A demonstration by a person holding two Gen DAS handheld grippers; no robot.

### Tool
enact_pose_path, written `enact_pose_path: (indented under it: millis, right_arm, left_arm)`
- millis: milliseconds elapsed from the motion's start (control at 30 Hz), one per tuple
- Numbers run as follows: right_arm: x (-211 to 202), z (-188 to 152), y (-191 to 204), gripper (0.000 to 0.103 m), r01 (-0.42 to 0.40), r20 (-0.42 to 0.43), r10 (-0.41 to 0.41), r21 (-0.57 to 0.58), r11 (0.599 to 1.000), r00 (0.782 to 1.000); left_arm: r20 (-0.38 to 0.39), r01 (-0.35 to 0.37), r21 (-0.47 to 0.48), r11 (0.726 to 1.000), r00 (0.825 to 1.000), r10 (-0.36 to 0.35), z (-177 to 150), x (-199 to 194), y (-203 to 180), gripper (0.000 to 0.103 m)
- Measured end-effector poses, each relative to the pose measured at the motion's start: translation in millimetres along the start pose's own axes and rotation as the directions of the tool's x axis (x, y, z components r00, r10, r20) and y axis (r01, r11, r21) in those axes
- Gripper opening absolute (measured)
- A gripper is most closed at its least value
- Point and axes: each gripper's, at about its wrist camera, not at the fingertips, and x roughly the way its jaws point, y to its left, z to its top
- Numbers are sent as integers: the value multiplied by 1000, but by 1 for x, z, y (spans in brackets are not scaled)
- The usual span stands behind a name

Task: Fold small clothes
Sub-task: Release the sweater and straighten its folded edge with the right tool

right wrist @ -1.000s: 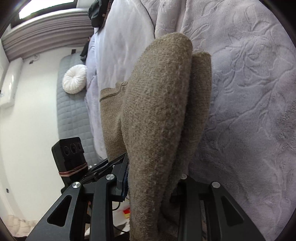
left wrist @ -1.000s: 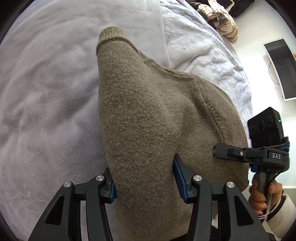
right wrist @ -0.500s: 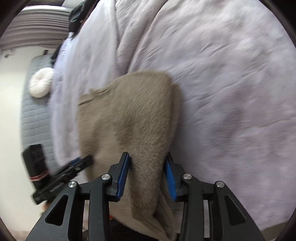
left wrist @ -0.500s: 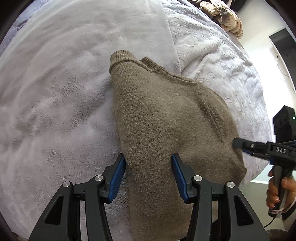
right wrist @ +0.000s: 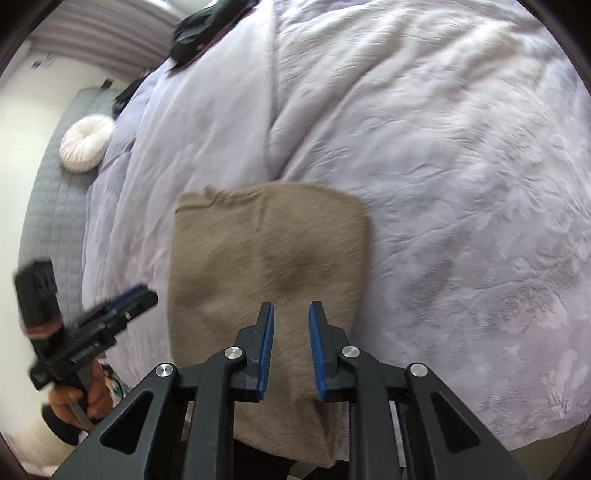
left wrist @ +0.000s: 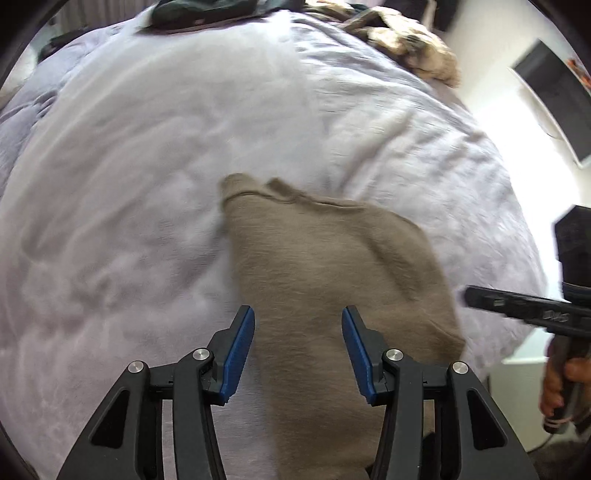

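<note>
A folded olive-brown knit sweater [left wrist: 325,266] lies flat on the lavender bed blanket [left wrist: 147,184]; it also shows in the right wrist view [right wrist: 266,251]. My left gripper [left wrist: 298,347] is open and empty, raised above the sweater's near end. My right gripper [right wrist: 291,347] is open and empty, also above the sweater's near edge. The right gripper shows at the right of the left wrist view [left wrist: 517,306]; the left gripper shows at the left of the right wrist view [right wrist: 110,314].
A beige patterned garment [left wrist: 406,40] and dark clothes [left wrist: 199,11] lie at the bed's far end. A white round cushion [right wrist: 86,144] sits on a grey quilted mat [right wrist: 48,206]. A dark screen [left wrist: 554,96] hangs on the wall. The bed edge is near the sweater's end.
Both grippers opened and let go of the sweater, then pulled back and up. The sweater dropped flat onto the blanket in its folded shape.
</note>
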Motion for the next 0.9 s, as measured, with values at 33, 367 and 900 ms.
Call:
enact_pose_path:
  millis: [33,367,900]
  right_arm:
    - [6,-3,4,21,11,-17,-11,-16,1000,1000]
    - [44,-21,-22,18,200,-106,-200,-9,980,974]
    - [48,-39,-53,39,288,-129,-284,12,958,950]
  left_arm:
    - [-12,2,17,1000,1000,-2,-1,3,-5,51]
    - [-129,-53,-13,998,990,51,-26,51,5,52]
    - [-133,-76,-38,996,989,70,-35,59,11,63]
